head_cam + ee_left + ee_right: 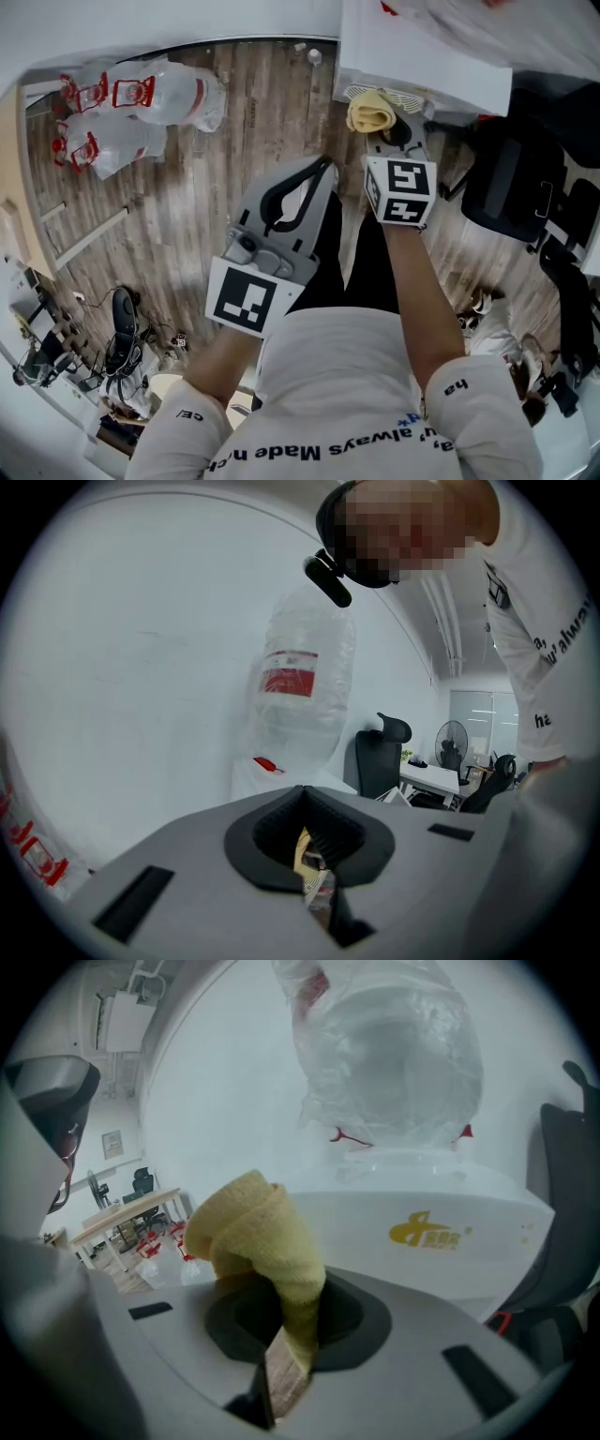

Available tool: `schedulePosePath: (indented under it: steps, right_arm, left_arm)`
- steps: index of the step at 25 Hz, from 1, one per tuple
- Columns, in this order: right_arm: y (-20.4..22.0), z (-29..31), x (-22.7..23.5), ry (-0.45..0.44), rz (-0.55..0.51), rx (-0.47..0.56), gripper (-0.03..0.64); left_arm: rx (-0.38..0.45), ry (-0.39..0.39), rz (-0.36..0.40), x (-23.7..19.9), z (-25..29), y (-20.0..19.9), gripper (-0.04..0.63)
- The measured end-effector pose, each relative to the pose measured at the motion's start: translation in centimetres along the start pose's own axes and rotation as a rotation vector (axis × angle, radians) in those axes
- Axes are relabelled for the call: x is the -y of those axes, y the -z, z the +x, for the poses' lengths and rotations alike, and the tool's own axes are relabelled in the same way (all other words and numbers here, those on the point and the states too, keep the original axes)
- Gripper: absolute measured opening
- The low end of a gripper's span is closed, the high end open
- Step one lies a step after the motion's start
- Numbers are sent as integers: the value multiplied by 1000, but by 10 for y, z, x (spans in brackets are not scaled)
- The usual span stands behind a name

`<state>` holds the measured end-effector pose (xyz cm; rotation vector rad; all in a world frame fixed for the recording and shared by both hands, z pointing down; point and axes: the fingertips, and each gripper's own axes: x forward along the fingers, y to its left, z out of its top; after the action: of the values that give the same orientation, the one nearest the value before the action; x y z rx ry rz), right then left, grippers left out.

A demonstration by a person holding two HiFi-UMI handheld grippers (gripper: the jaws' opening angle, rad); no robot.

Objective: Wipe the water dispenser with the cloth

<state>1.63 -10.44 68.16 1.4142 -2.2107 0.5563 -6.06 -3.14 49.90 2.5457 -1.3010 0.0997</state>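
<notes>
The yellow cloth (371, 112) is bunched and pinched in my right gripper (395, 137), held just in front of the white water dispenser (422, 58). In the right gripper view the cloth (255, 1232) stands up out of the shut jaws of the right gripper (293, 1333), a short way from the dispenser's white body with its yellow logo (428, 1230); a plastic-wrapped bottle (394, 1044) sits on top. My left gripper (322, 169) hangs lower and to the left, jaws together, holding nothing. The left gripper view shows the left gripper (310, 847) and the dispenser with its bottle (305, 682) further off.
A black office chair (513, 185) stands right of the dispenser. Plastic-wrapped water bottles (141, 98) lie on the wooden floor at the left. Cables and small devices (120, 339) clutter the lower left. A white wall runs behind the dispenser.
</notes>
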Motion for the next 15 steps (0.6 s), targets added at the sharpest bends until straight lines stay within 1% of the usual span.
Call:
schedulePosePath:
  steps: [7, 15]
  right_arm:
    - [-8, 24, -26, -26, -6, 5, 60]
    - [-5, 47, -24, 3, 7, -5, 60]
  left_arm:
    - [-2, -12, -3, -15, -6, 3, 18]
    - [-11, -19, -7, -27, -8, 6, 18]
